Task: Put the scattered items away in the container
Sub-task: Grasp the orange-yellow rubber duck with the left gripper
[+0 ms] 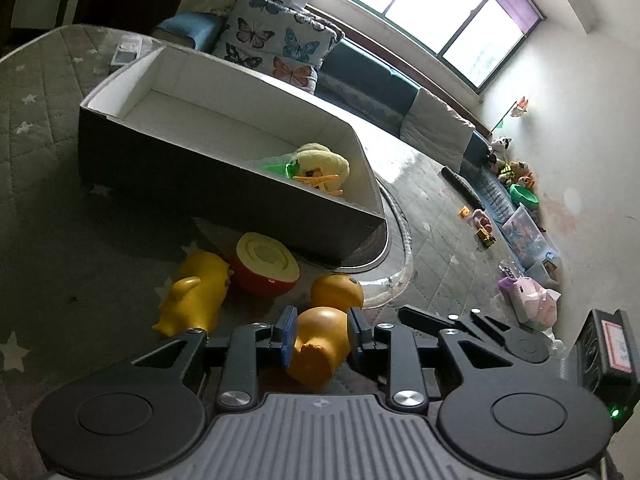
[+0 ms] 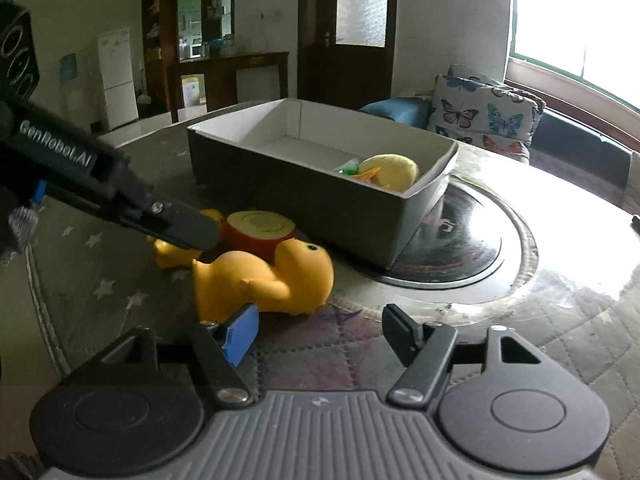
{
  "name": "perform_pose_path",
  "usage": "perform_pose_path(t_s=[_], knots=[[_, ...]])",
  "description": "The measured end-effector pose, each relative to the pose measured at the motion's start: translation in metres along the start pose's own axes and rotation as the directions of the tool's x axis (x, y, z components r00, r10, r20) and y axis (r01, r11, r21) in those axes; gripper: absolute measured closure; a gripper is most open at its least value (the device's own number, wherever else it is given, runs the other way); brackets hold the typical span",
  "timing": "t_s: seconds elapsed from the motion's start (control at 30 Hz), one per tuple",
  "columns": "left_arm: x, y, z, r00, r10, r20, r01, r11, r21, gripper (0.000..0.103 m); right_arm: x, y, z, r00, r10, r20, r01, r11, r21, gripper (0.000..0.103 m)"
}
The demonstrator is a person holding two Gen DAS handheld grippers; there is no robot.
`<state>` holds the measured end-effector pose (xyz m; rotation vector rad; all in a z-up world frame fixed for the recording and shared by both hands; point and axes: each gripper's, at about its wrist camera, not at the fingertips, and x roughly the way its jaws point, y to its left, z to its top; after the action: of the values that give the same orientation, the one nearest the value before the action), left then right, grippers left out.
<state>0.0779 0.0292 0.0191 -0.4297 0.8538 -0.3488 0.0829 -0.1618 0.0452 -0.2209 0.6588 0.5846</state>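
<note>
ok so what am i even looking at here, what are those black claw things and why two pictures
Each picture comes from a fisheye camera mounted on a hand-held two-finger gripper, looking along its fingers; a person holds one in each hand. In the left view, the left gripper straddles the orange rubber duck, its blue pads against the sides. In the right view, the right gripper is open and empty, near the same duck. Beside it on the star-patterned mat lie a yellow toy animal and a red half-apple toy. The grey cardboard box holds a yellow plush.

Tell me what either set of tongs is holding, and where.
Left tongs bracket the orange duck around its body; contact unclear. Right tongs open, holding nothing.
</note>
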Motion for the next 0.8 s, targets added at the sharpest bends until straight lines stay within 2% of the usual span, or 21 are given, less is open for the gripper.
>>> perform_pose_path(t_s=[0.33, 0.4, 0.8], knots=[[0.018, 0.005, 0.01, 0.999, -0.005, -0.053, 0.004, 1.0, -0.013, 0.071, 0.015, 0.0, -0.003, 0.999, 0.031, -0.014, -0.032, 0.999, -0.036, 0.033], [0.022, 0.006, 0.011, 0.998, 0.002, -0.062, -0.003, 1.0, -0.012, 0.068, 0.018, 0.001, -0.003, 0.999, 0.038, -0.018, -0.038, 0.999, -0.039, 0.033], [0.025, 0.007, 0.014, 0.998, 0.002, -0.069, -0.002, 1.0, -0.008, 0.066, 0.025, 0.006, -0.005, 0.998, 0.061, -0.009, -0.061, 0.995, -0.078, 0.037]])
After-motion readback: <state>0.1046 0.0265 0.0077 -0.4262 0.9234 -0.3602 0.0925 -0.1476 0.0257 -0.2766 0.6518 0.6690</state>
